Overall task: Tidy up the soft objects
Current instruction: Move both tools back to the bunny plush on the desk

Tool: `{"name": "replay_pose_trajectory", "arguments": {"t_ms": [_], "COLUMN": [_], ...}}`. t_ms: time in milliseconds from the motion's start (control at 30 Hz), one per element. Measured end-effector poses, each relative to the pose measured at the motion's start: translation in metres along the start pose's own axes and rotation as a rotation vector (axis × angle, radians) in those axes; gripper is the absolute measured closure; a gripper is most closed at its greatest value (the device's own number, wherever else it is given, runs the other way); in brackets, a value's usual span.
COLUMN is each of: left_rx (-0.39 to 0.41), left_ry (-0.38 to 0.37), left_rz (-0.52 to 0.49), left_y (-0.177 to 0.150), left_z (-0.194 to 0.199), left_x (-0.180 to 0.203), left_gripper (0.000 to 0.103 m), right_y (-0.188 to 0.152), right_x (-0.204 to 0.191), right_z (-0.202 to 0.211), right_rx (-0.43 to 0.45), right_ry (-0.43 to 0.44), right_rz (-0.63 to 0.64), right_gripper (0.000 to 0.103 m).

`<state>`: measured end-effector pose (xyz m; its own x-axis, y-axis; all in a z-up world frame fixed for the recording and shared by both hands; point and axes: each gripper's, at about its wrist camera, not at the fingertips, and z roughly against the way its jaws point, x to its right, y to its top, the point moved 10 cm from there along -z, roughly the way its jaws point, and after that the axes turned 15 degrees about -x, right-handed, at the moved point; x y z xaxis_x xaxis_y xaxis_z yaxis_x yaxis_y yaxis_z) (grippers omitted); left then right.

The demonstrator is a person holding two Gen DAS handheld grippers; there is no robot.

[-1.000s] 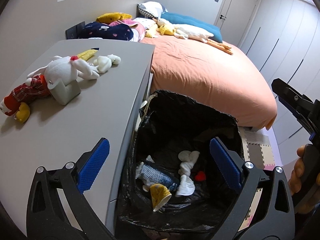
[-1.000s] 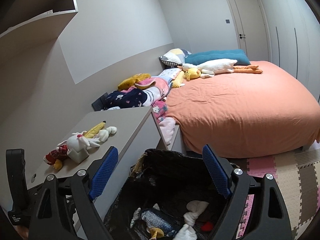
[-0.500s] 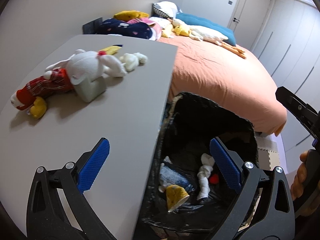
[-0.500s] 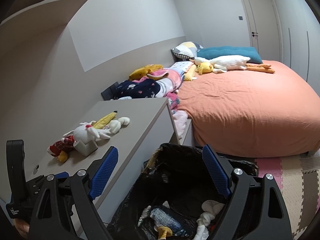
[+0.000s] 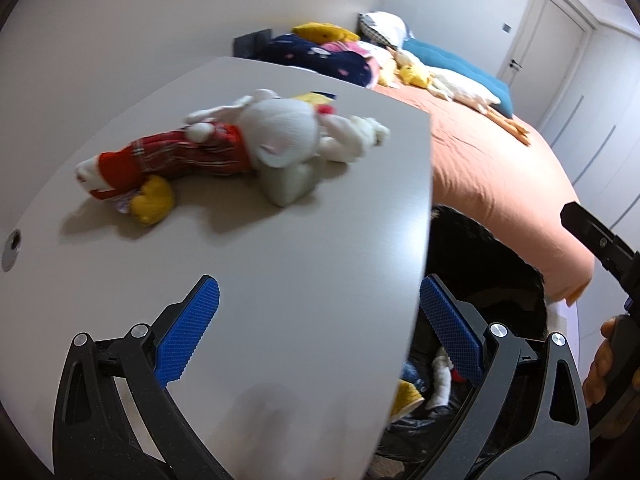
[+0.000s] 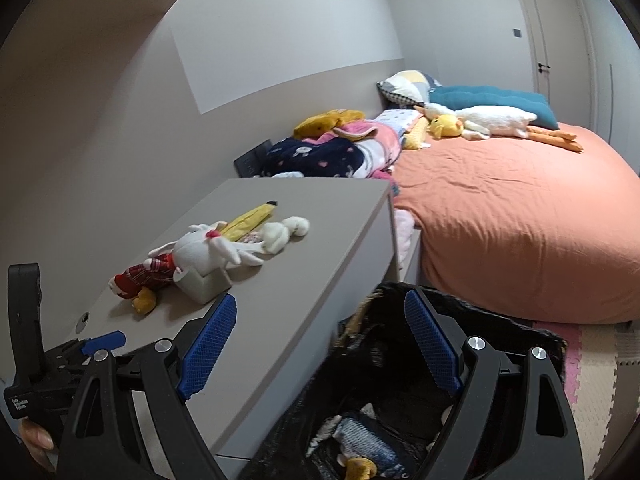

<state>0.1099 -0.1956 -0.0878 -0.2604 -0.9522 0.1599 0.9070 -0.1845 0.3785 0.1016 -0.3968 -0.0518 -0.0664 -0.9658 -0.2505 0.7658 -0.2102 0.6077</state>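
Soft toys for sorting: both grippers empty, desk pile untouched.

Nearest, the left gripper (image 5: pixel 318 330) and right gripper (image 6: pixel 320 344) both stand wide open, nothing between their jaws, likely readied for the next pick. Under the right one sits the black-lined bin (image 6: pixel 460 320), beside the desk (image 6: pixel 312 280), already holding a blue fish toy (image 6: pixel 366 442) and pale pieces cut off by the jaws. Farther left on the desk lies the white rabbit (image 5: pixel 276 132), its head propped on a grey block (image 5: pixel 288 182); a yellow toy (image 6: pixel 252 218) lies mostly hidden behind it. Motion blur softens the left view. Farthest, the bed (image 6: pixel 520 208) carries a plush goose (image 6: pixel 492 120).
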Motion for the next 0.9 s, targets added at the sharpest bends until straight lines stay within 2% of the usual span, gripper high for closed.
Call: {"name": "replay_pose_trajectory", "arguments": {"t_ms": [167,433,700,900], "left_rx": [0.013,0.059,0.083,0.054], "left_ry": [0.018,0.099,0.191,0.246], "left_rz": [0.035,0.05,0.003,-0.043], "left_y": [0.007,0.03,0.058,0.082], "left_z": [0.006,0.012,0.006,-0.013], "left_x": [-0.029,-0.069,-0.094,-0.11], "left_gripper": [0.006,0.006,0.006,0.006], "right_y": [0.005,0.015,0.024,0.028], "right_x": [-0.021,-0.04,-0.052,-0.055], "right_z": [-0.014,-0.037,-0.061,-0.075], "right_rx": [-0.023,-0.054,-0.085,-0.102], "right_ry": [0.011,0.023,0.02,0.015], "right_rz": [0.033,0.05,0.055,0.053], "right_gripper": [0.017,0.017,0.017,0.017]}}
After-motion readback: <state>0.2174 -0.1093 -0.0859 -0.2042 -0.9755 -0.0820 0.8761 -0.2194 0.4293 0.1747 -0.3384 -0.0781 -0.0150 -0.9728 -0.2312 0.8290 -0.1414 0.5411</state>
